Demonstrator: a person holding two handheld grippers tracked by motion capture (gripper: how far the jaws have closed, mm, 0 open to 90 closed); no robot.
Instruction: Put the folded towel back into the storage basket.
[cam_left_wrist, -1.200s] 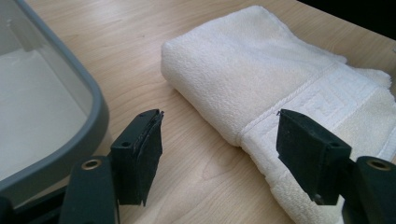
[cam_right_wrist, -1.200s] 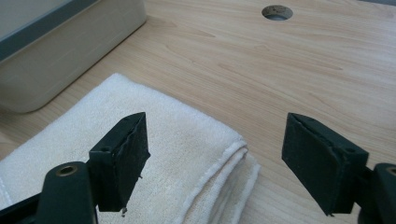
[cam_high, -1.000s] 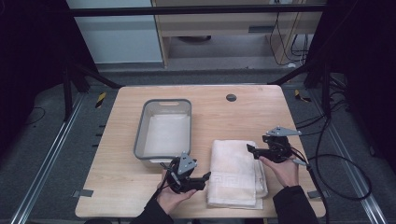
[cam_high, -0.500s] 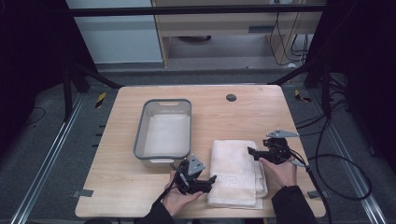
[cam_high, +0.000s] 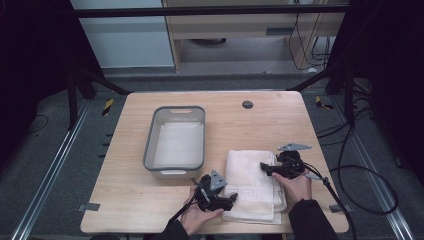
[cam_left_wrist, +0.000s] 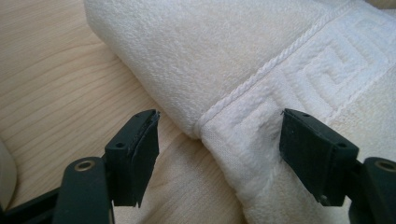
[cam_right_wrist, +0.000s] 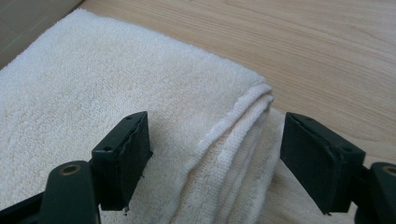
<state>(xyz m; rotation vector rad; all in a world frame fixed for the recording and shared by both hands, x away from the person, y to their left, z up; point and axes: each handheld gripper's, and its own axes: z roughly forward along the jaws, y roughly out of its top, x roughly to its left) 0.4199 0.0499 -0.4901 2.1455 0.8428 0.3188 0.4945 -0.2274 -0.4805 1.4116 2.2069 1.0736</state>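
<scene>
- We see the folded white towel (cam_high: 255, 187) lying on the tabletop (cam_high: 125, 200), just beside the grey bin (cam_high: 175, 137).
- Our left gripper (cam_high: 231, 199) is spread at its near-left edge, perhaps touching.
- Our right gripper (cam_high: 264, 167) is spread over its right edge.

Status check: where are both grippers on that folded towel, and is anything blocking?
Left gripper open, straddling towel near corner. Right gripper open over stacked edge. No grip yet. Grey bin sits apart, nothing in the way.

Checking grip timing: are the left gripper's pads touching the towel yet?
Cannot tell. In the left gripper view the left gripper stands open astride the towel corner.
</scene>
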